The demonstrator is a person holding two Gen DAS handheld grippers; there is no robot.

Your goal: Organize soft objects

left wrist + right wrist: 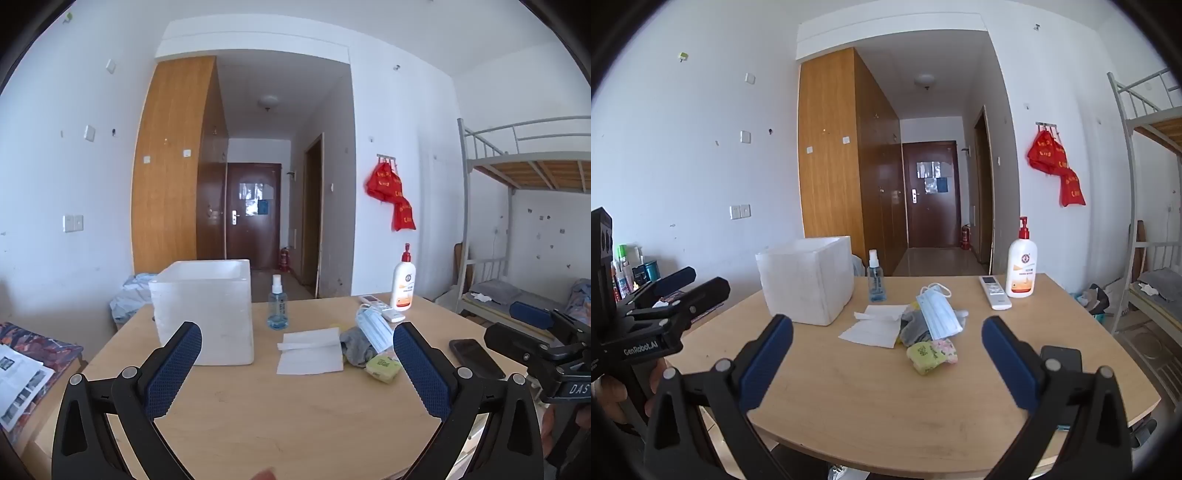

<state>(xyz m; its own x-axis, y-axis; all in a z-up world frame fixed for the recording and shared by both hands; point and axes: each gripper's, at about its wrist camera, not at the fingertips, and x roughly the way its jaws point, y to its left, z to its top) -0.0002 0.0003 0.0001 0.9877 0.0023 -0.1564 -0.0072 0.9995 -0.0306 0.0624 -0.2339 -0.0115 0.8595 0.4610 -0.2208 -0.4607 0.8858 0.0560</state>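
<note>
Blue face mask (938, 314) draped over grey cloth (914, 328), yellow sponge (923, 357) beside

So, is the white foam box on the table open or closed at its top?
Open. The white foam box stands upright with no lid; its thick rim and hollow inside show. Whether anything lies inside cannot be told.

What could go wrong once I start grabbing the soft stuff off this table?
1. The face mask lies on the grey cloth, so a pinch may lift both or drag the tissue along.
2. The spray bottle stands upright next to the foam box; a swing toward the box could tip it.
3. The phone sits near the table edge, close behind the right hand-held gripper.
</note>
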